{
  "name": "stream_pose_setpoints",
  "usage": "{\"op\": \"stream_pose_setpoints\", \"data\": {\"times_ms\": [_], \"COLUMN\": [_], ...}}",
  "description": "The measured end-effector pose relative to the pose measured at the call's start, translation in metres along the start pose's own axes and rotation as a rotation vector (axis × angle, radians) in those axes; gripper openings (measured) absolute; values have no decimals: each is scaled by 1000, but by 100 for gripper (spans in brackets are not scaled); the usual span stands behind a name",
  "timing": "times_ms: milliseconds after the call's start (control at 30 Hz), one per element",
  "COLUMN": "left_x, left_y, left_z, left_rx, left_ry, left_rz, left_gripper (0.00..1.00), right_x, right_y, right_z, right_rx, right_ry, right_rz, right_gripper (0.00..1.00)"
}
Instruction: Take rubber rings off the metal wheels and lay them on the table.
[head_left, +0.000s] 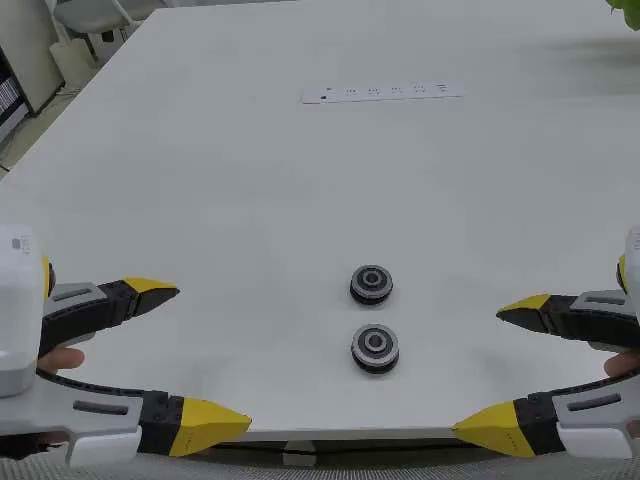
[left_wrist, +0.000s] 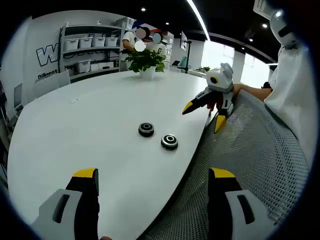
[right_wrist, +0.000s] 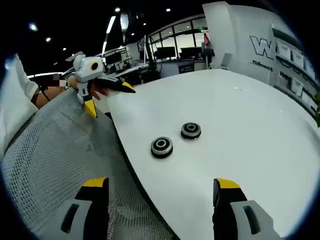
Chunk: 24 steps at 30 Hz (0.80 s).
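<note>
Two small metal wheels with black rubber rings lie flat on the white table. The nearer wheel (head_left: 375, 347) (left_wrist: 169, 142) (right_wrist: 161, 147) is close to the front edge, and the farther wheel (head_left: 371, 284) (left_wrist: 146, 129) (right_wrist: 190, 130) sits just behind it. My left gripper (head_left: 190, 355) (left_wrist: 152, 175) (right_wrist: 107, 95) is held open at the table's near left. At the near right my right gripper (head_left: 505, 368) (right_wrist: 160, 184) (left_wrist: 202, 114) is open too. Both have yellow-tipped jaws with nothing between them, and both are well apart from the wheels.
A white power strip (head_left: 382, 93) lies across the table farther back. A potted plant (left_wrist: 145, 62) stands at the far end. A grey mesh chair (left_wrist: 245, 150) sits by the front edge, next to a person in white. Shelves with bins (left_wrist: 90, 50) line a wall.
</note>
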<state>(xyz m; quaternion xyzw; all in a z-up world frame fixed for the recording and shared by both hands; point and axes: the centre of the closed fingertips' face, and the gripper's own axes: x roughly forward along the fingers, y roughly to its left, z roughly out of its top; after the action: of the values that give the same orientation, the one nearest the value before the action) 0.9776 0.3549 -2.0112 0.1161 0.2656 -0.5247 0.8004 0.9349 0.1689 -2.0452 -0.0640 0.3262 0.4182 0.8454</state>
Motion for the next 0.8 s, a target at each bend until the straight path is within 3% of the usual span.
{"op": "stream_pose_setpoints", "data": {"times_ms": [800], "left_x": [-1], "left_y": [1], "left_z": [0], "left_rx": [-2], "left_ry": [1], "left_rz": [7], "left_gripper": [88], "right_x": [0], "right_y": [1], "right_z": [3], "right_rx": [-3], "right_ry": [-11], "right_rz": [4], "right_gripper": [73]}}
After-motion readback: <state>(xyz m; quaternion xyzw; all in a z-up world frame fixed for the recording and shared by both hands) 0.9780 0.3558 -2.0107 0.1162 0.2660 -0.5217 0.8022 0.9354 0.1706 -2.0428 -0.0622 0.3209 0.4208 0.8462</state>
